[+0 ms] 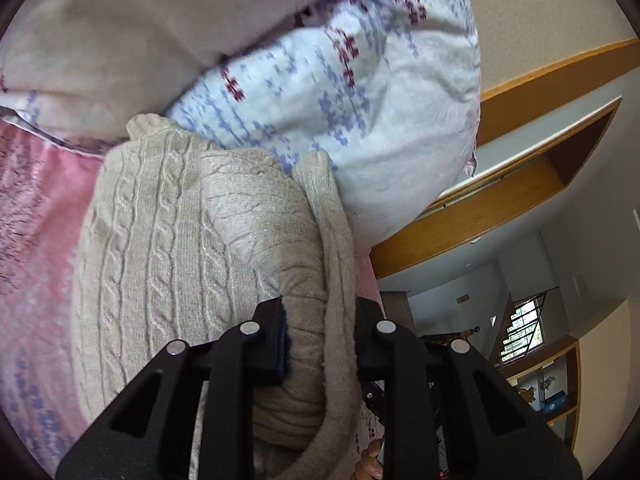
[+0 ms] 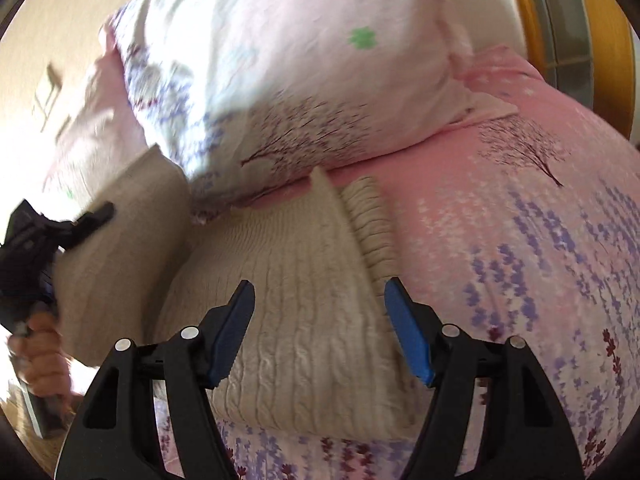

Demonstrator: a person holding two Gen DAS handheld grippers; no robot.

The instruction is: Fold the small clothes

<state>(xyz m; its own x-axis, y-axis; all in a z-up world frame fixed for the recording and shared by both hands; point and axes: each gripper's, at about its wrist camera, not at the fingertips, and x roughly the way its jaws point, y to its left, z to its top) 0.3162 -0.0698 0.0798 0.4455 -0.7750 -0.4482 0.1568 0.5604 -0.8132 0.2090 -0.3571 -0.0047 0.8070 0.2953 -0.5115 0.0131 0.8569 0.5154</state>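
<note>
Lying on the pink floral bedsheet (image 2: 520,216), the beige cable-knit sweater (image 2: 304,288) rests with its body flat and one side raised, which suggests a side fold in progress. The left gripper (image 1: 320,344) is clamped on a bunched sleeve or edge of the knit, lifting it clear so it can be carried over the body. The right gripper (image 2: 320,332) hovers over the flat part with its jaws apart, gripping nothing, probably ready to steady the cloth. A patterned pillow (image 2: 280,80) lies just behind the sweater.
</note>
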